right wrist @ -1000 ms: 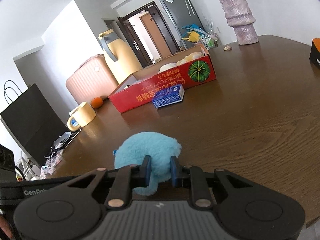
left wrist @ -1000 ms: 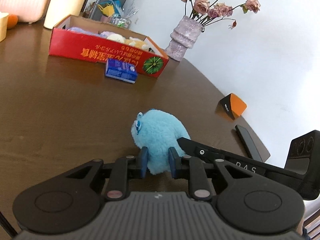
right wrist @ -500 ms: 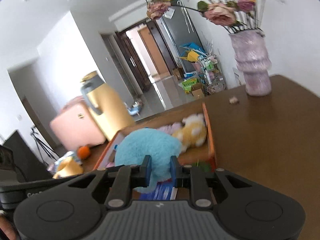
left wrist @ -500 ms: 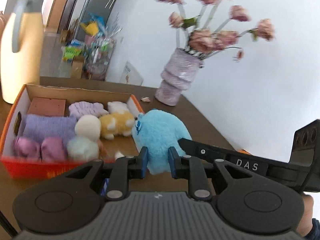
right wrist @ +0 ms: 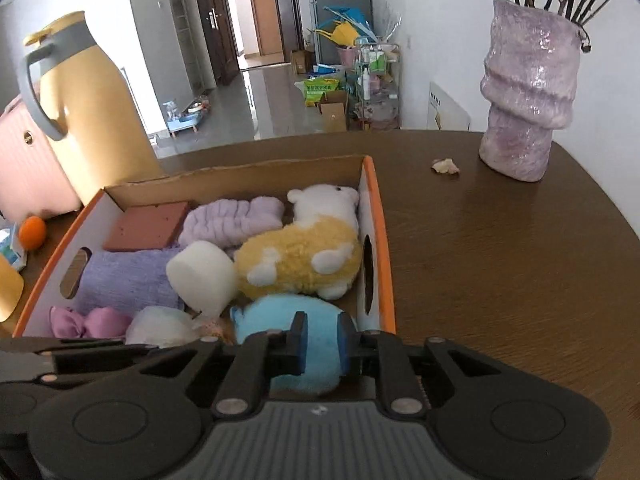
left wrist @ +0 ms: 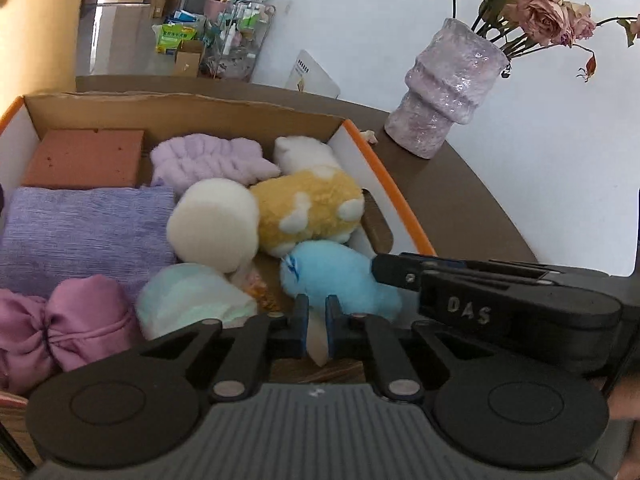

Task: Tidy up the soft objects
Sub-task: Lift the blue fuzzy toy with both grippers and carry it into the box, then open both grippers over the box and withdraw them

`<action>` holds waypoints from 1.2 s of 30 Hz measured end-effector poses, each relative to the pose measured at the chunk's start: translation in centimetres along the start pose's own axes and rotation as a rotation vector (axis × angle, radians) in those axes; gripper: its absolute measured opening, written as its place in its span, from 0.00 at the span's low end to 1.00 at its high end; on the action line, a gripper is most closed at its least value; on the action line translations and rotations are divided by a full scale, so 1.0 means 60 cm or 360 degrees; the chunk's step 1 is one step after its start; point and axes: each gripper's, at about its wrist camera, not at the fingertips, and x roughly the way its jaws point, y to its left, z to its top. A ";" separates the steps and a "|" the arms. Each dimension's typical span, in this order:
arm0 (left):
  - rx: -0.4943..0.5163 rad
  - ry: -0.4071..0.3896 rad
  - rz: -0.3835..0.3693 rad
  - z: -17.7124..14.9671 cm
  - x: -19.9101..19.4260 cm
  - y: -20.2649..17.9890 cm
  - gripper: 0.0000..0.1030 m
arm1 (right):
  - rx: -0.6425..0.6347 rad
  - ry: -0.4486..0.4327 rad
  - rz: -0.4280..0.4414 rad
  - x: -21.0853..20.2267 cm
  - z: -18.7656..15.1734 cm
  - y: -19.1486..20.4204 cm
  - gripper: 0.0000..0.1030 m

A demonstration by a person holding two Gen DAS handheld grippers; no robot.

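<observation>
A fluffy blue plush toy [left wrist: 332,276] sits low in the near right corner of the orange-rimmed cardboard box [left wrist: 384,184], held from two sides. My left gripper [left wrist: 317,330] is closing, its blue pads pinching a pale tuft at the toy's underside. My right gripper [right wrist: 322,338] is shut on the toy's body, its pads sunk into the fur. In the left wrist view its black finger reaches in from the right. A yellow and white plush [right wrist: 300,264] lies just behind the blue one. Whether the toy rests on the box floor is hidden.
The box also holds a white puff [left wrist: 212,224], a purple towel [left wrist: 80,232], a lilac headband [left wrist: 208,160], a brick-red sponge [left wrist: 84,158], a pink bow [left wrist: 60,328] and a mint puff [left wrist: 188,296]. A lilac vase [right wrist: 528,104] stands at right, a yellow jug [right wrist: 88,112] at left.
Both grippers carried the blue plush off the bare table, over the box's front wall and down into its near right corner. The left jaws have narrowed on it.
</observation>
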 end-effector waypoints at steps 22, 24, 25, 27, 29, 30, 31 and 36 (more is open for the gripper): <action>0.0439 -0.0702 0.0722 -0.163 -0.402 -0.008 0.94 | -0.0223 -0.0500 0.0025 -0.331 -0.091 0.015 0.65; 0.0432 -0.0757 0.0724 -0.211 -0.429 -0.011 0.96 | -0.0301 -0.0584 0.0008 -0.363 -0.131 0.028 0.72; 0.0430 -0.0776 0.0724 -0.234 -0.439 -0.012 0.96 | -0.0323 -0.0620 0.0002 -0.375 -0.152 0.033 0.76; 0.0429 -0.0819 0.0713 -0.286 -0.456 -0.018 0.99 | -0.0364 -0.0707 0.0018 -0.399 -0.204 0.041 0.79; 0.0422 -0.0842 0.0701 -0.336 -0.467 -0.024 1.00 | -0.0388 -0.0762 0.0026 -0.417 -0.258 0.047 0.79; 0.0412 -0.0843 0.0686 -0.364 -0.472 -0.027 1.00 | -0.0391 -0.0781 0.0027 -0.427 -0.286 0.050 0.79; 0.0401 -0.0839 0.0675 -0.390 -0.476 -0.027 1.00 | -0.0389 -0.0799 0.0032 -0.437 -0.316 0.052 0.80; 0.0361 -0.0813 0.0735 -0.508 -0.492 -0.028 1.00 | -0.0329 -0.0851 0.0054 -0.478 -0.443 0.055 0.83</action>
